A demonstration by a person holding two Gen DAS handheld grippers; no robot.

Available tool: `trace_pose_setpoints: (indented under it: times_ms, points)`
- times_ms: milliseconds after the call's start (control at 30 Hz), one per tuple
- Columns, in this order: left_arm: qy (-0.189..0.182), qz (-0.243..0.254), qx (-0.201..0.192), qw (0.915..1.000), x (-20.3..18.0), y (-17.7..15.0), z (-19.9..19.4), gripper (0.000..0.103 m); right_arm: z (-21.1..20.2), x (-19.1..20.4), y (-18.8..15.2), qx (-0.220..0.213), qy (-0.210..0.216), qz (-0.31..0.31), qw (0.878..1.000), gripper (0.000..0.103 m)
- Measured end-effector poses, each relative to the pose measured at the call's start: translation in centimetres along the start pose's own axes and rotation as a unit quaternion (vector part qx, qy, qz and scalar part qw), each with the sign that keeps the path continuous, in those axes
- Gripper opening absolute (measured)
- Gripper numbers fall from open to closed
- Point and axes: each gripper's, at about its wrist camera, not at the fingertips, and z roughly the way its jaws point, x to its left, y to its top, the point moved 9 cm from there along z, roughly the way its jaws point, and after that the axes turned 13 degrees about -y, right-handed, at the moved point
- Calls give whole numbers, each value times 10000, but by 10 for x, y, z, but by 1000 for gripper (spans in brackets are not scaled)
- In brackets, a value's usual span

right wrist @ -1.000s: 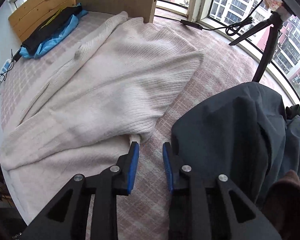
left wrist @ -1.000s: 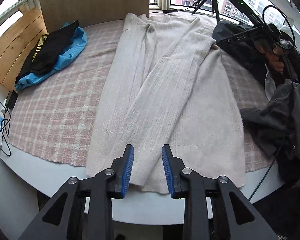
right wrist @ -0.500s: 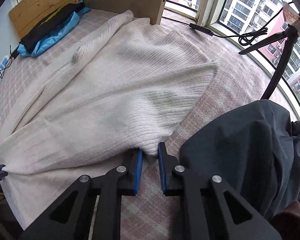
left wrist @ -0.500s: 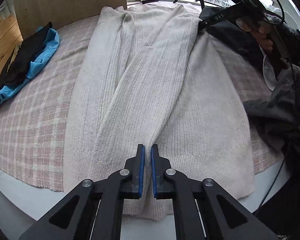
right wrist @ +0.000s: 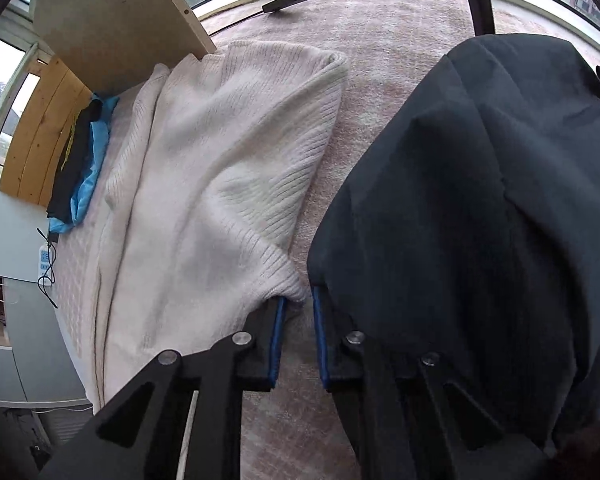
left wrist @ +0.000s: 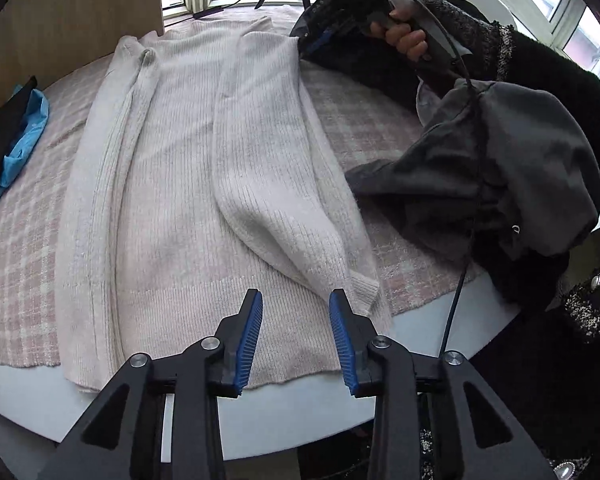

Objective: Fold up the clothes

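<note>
**Left claw released over hem, right claw at sweater's shoulder corner**

Pink plaid blanket (left wrist: 364, 128) covered the table (left wrist: 284, 408) ahead of both claws and carried everything else.

Cream knit sweater (left wrist: 172, 184) lay lengthwise on it, running away from the left gripper (left wrist: 296, 332), hem nearest the claw and hanging slightly past the blanket edge. One sleeve (left wrist: 268, 184) was folded down over the body, its cuff (left wrist: 364, 288) resting just ahead and right of the left claw's right finger.

Dark grey garment (right wrist: 480, 200) sat piled to the right of the right gripper (right wrist: 298, 336), draped over that claw's right finger. Same pile showed right of the left claw in the left wrist view.

Black and blue clothes (right wrist: 80, 168) sat far left of both claws, near a wooden panel (right wrist: 112, 20).

Left claw: released, jaws wide apart, nothing between them, hovering over the hem.

Right claw: jaws partly closed with a gap showing between the blue pads (right wrist: 278, 340). Sweater's corner sat at the finger tips; cannot tell if the fabric was actually pinched. Seen from the left wrist view, the person's hand (left wrist: 404, 36) held that gripper at the sweater's far right corner.
</note>
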Motion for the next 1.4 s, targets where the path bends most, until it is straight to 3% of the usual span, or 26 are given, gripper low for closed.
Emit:
trace_pose_setpoints:
  times_ms: [67,133,200,300,367,433,567,600,700,733,767,833,900,967,1000,1100,1133,1200,1233,1333,1400]
  points:
    - [-71,-411,-58,9991,13,-8,3,38,-1,0,-1,36,14,78,10000,13]
    - [-129,-611,-76,9980,17,-14,8,38,-3,0,-6,38,-317,-91,9994,13]
    - [-74,-504,-61,9987,13,-16,12,38,-13,0,-10,-88,-820,-394,9958,16]
    - [-103,-441,-177,9988,8,-9,14,38,-44,5,-16,-468,-1235,-737,9885,16]
    - [-97,-444,-277,9986,7,-1,17,38,-68,14,-22,-688,-1165,-808,9875,16]
    - [-72,-441,-293,9986,7,7,25,38,-91,38,-32,-800,-755,-973,9892,16]
    - [11,-425,-322,9986,5,21,40,38,-85,101,-64,-336,179,-1568,9869,17]
    - [27,-425,-357,9985,5,24,42,39,-75,111,-73,-181,221,-1710,9849,17]
    - [50,-431,-516,9977,2,34,45,41,-38,124,-97,110,-211,-2082,9778,17]
    - [-11,-467,-577,9972,2,37,45,38,-27,123,-101,214,-295,-2073,9776,17]
    - [-116,-520,-634,9966,2,39,45,22,-15,119,-101,341,-304,-2008,9786,17]
    - [-343,-652,-690,9949,-1,40,40,3,-3,114,-100,480,-288,-1875,9807,17]
    - [-532,-728,-721,9933,-4,38,29,3,-3,111,-98,506,-175,-1758,9830,16]
    - [-340,-665,-716,9946,-3,34,11,3,-3,109,-98,496,-186,-1745,9832,16]
    - [19,-576,-706,9958,2,30,2,4,-3,108,-99,482,-202,-1763,9829,16]
    - [1184,-425,-480,9909,21,16,-16,22,-4,111,-101,437,-295,-1858,9812,16]
    - [1190,-438,-453,9909,21,12,-18,26,-5,112,-101,427,-310,-1872,9809,16]
    - [718,-486,-486,9951,6,8,-15,30,-9,116,-99,426,-282,-1837,9817,17]
    - [656,-346,-454,9962,-4,7,-8,31,-14,117,-97,375,-222,-1790,9829,17]
    - [769,290,-210,9964,-31,0,17,49,-43,90,-66,-205,-99,-1313,9911,20]
    - [963,589,11,9936,-37,-8,34,47,-53,58,-38,-469,-211,-770,9957,39]
